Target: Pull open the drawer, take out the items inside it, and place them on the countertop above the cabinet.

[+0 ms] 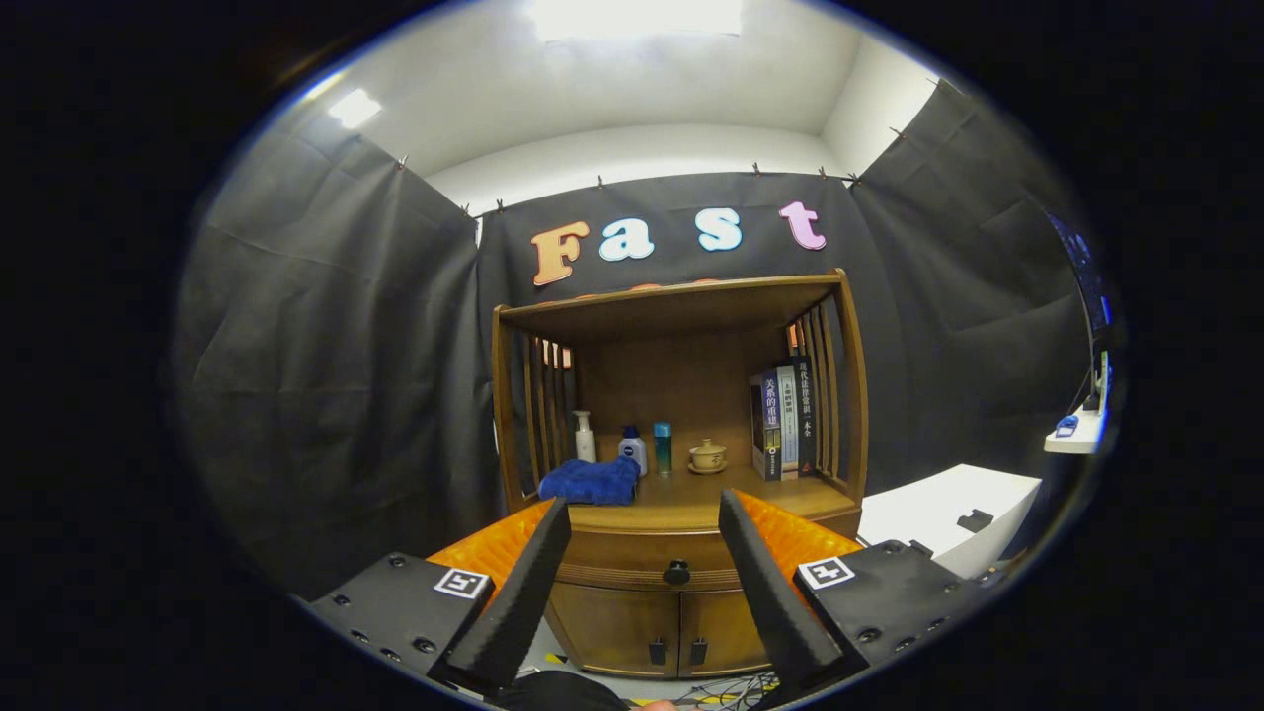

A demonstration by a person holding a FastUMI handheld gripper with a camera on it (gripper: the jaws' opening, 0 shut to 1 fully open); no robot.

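Observation:
A wooden cabinet (681, 612) stands against the black cloth wall ahead of me. Its drawer (642, 553) is shut, with a dark round knob (676, 571) at its middle. The countertop (711, 494) above the drawer sits under an open shelf frame. My gripper (644, 509) is open, its two fingers spread wide with nothing between them. The knob lies between the fingers and well beyond them. What lies inside the drawer is hidden.
On the countertop lie a folded blue cloth (591, 482), a white pump bottle (585, 437), a small blue-capped jar (633, 449), a teal bottle (663, 446), a lidded cup on a saucer (707, 456) and several upright books (787, 420). Two lower doors (652, 627) sit under the drawer. A white table (938, 513) stands to the right.

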